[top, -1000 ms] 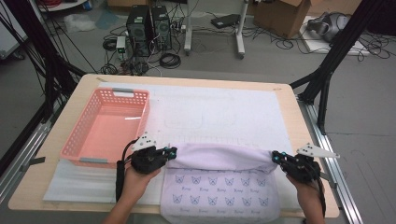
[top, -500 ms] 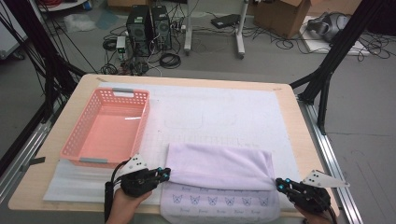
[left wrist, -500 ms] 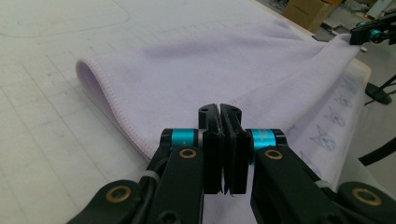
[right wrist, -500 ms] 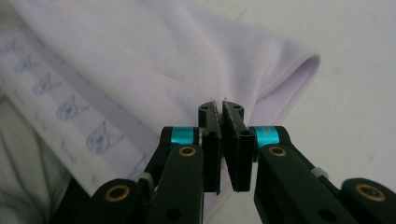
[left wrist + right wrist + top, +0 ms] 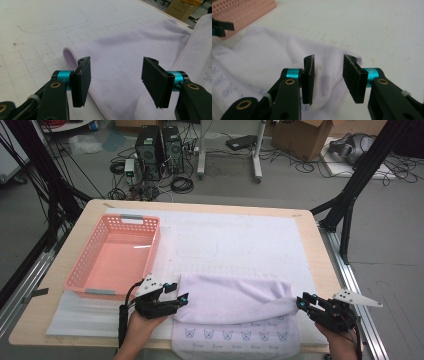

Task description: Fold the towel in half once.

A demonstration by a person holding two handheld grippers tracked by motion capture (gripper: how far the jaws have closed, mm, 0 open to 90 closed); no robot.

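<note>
Fold laid — both corners let go

Left gripper [image 5: 179, 298] and right gripper [image 5: 301, 302] have just spread open off the towel [image 5: 235, 300] — next, regrip for another fold.

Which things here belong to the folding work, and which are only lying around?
In use:
- towel, folded over once
- left gripper, jaws just opened, off the towel's left end
- right gripper, jaws just opened, at its right end

Lying about:
- pink basket, beside the towel
- white mat under everything
- computers, boxes and cables on the floor
</note>
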